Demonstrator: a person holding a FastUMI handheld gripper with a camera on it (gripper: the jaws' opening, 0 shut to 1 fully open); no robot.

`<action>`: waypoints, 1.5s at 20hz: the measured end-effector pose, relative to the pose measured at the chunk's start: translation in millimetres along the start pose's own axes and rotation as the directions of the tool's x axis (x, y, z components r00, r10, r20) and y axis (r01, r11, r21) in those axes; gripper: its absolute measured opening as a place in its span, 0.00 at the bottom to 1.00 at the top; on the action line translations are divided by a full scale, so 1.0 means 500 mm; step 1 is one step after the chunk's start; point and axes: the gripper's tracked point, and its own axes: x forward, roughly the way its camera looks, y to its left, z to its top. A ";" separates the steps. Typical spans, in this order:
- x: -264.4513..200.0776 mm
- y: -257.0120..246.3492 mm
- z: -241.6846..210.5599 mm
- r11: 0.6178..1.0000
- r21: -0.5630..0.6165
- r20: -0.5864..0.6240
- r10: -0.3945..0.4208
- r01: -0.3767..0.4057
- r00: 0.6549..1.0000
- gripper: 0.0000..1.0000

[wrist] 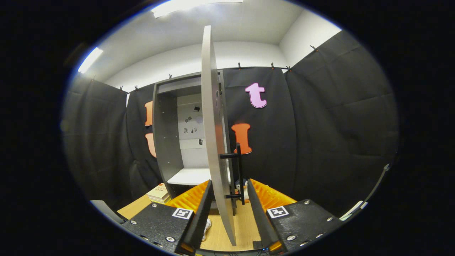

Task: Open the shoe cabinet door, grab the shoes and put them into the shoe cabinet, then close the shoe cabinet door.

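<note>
Between the two fingers of the gripper (pixel 229 199) stands the shoe cabinet door (pixel 213 135), swung out edge-on toward the camera, its lower edge reaching down between the fingers over the wooden floor (pixel 245 227). The fingers are spread wide — each stands a little clear of the panel, and whether either one touches it I cannot tell. On the door's right face a dark bar handle (pixel 239 170) stands out, just ahead of the right finger. Beyond the door the shoe cabinet (pixel 167 142) stands open, with a pale shelf (pixel 190 176) inside. By the left finger, low on the floor, part of a white shoe (pixel 207 227) peeks out. A stack of books (pixel 159 193) lies at the cabinet's foot.
</note>
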 end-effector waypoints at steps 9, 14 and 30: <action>-0.009 0.126 0.012 0.999 0.003 0.012 0.032 -0.032 0.999 0.90; 0.014 0.218 -0.013 0.999 -0.015 -0.010 0.051 -0.051 0.999 0.92; 0.152 0.415 -0.271 0.999 -0.005 -0.245 0.045 -0.048 0.968 0.93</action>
